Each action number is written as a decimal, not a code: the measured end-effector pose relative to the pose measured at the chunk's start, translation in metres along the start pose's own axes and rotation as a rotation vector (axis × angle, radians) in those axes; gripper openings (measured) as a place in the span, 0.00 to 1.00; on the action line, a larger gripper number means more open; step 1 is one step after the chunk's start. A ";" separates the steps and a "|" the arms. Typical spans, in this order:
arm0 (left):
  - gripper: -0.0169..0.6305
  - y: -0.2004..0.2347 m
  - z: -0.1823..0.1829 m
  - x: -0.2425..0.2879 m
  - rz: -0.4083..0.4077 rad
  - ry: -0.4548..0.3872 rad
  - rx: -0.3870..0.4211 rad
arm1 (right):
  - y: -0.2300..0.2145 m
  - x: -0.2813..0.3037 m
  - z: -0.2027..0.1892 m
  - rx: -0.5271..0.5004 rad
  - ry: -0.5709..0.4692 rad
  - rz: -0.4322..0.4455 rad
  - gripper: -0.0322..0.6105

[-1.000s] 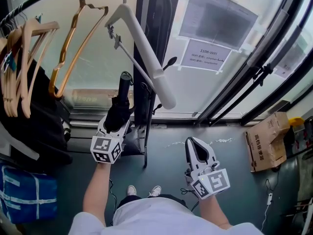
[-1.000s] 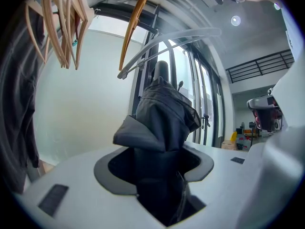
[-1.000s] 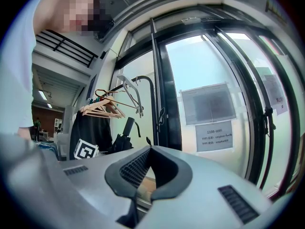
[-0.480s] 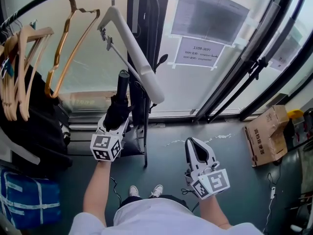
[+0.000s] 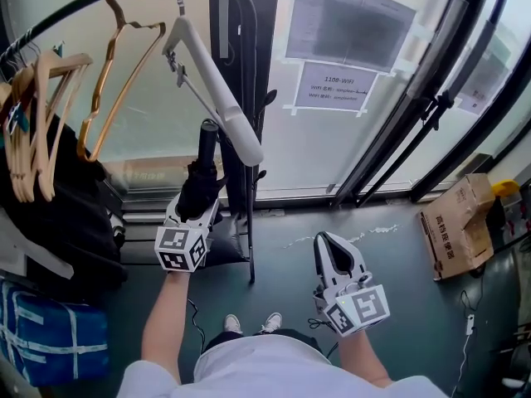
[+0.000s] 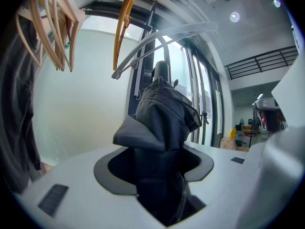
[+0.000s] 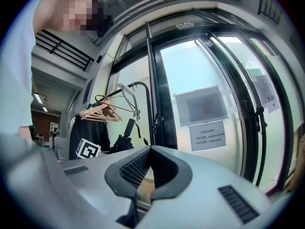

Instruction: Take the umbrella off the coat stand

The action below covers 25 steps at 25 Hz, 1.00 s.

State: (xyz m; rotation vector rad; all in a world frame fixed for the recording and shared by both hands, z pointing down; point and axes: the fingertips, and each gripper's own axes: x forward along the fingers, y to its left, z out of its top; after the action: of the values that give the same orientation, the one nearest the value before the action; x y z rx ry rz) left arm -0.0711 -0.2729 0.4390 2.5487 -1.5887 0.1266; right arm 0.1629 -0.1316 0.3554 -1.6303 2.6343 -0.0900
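Glass doors (image 5: 390,123) stand behind the coat stand (image 5: 250,247). The black folded umbrella (image 5: 202,181) sits at ten o'clock, squeezed in the left gripper (image 5: 196,212). Only the left gripper view shows its crumpled cloth between the jaws. The right gripper (image 5: 330,245) is closed on nothing.

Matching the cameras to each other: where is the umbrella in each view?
Head view: umbrella left of centre, gripped by the left claw.
Left gripper view: centre, rising from the claw.
Right gripper view: small, left of centre.
Shared landmark: wooden hangers.
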 end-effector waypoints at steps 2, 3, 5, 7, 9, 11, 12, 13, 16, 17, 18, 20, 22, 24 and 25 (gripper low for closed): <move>0.41 -0.001 0.003 -0.003 0.006 -0.001 0.003 | 0.002 0.000 0.000 0.005 -0.006 0.012 0.08; 0.41 -0.001 0.004 -0.005 0.009 -0.002 0.003 | 0.003 0.000 0.000 0.007 -0.008 0.018 0.08; 0.41 -0.003 0.007 -0.009 0.016 -0.005 0.005 | 0.005 -0.001 0.000 0.008 -0.012 0.030 0.08; 0.41 -0.005 0.009 -0.013 0.020 -0.009 0.009 | 0.008 -0.002 0.001 0.008 -0.018 0.042 0.08; 0.41 -0.007 0.011 -0.018 0.023 -0.013 0.015 | 0.011 -0.004 0.002 0.007 -0.024 0.053 0.08; 0.41 -0.011 0.013 -0.023 0.024 -0.017 0.021 | 0.013 -0.005 0.004 0.004 -0.032 0.062 0.08; 0.41 -0.013 0.014 -0.025 0.024 -0.017 0.023 | 0.014 -0.006 0.005 0.003 -0.035 0.067 0.08; 0.41 -0.016 0.015 -0.028 0.024 -0.017 0.023 | 0.014 -0.006 0.006 0.001 -0.039 0.072 0.08; 0.41 -0.021 0.017 -0.036 0.027 -0.021 0.006 | 0.018 -0.006 0.008 -0.006 -0.047 0.091 0.08; 0.41 -0.022 0.018 -0.039 0.028 -0.026 0.000 | 0.019 -0.006 0.009 -0.008 -0.049 0.097 0.08; 0.41 -0.024 0.018 -0.043 0.028 -0.031 -0.007 | 0.020 -0.006 0.009 -0.010 -0.050 0.102 0.08; 0.41 -0.026 0.021 -0.050 0.029 -0.045 -0.019 | 0.021 -0.006 0.009 -0.013 -0.051 0.110 0.08; 0.41 -0.027 0.024 -0.058 0.040 -0.062 -0.021 | 0.020 -0.005 0.009 -0.015 -0.052 0.117 0.08; 0.41 -0.025 0.027 -0.065 0.055 -0.071 -0.013 | 0.020 -0.003 0.008 -0.018 -0.052 0.124 0.08; 0.41 -0.024 0.028 -0.068 0.063 -0.071 -0.009 | 0.020 -0.002 0.008 -0.021 -0.052 0.126 0.08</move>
State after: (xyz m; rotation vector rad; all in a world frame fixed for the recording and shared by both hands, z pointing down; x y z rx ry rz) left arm -0.0797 -0.2067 0.4002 2.5247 -1.6914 0.0358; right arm 0.1464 -0.1216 0.3460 -1.4471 2.6994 -0.0162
